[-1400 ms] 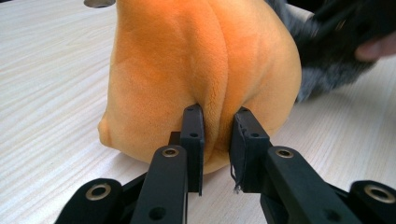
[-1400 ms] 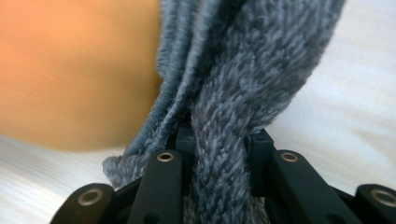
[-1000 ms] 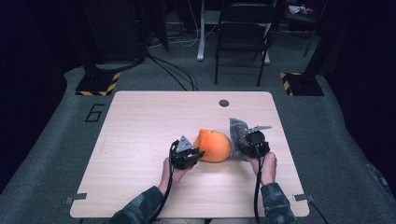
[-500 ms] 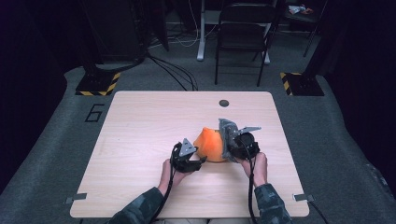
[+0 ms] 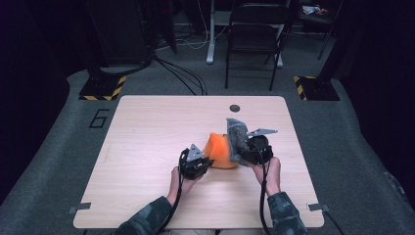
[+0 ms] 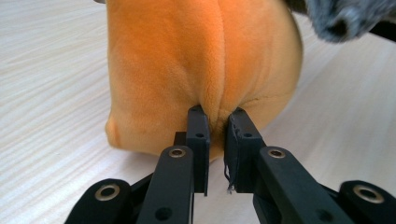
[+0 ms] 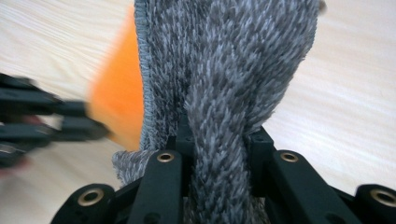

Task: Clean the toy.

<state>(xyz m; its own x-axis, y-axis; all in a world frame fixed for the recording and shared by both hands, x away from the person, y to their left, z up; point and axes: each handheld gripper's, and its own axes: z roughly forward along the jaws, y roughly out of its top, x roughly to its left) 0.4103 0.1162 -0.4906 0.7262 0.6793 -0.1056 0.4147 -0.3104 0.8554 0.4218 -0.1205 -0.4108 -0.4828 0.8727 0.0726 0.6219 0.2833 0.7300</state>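
The orange plush (image 5: 221, 152) is sitting on the table (image 5: 147, 137), slightly right of the middle on the person's half, and a grey cloth (image 5: 236, 138) is standing against its right side. In the left gripper view the plush (image 6: 187, 65) is filling the upper frame, with a fold of its fabric pinched between the jaws.

The left gripper (image 5: 199, 164) is lying low and pointing right into the near-left side of the plush; its jaws have just been closing, and they are now clamping on that fold of plush. The left hand (image 5: 178, 180) is resting behind it near the tabletop.

The right gripper (image 5: 243, 149) is being held a little above the table, angled to the left, and its jaws are squeezing a bunched ridge of the cloth (image 7: 224, 93). The right hand (image 5: 268, 171) is reaching in from the near edge.

Compared with a second ago, the right gripper and cloth are sitting closer against the plush and slightly higher. The plush is now looking more upright and narrower. The left hand is staying in place.
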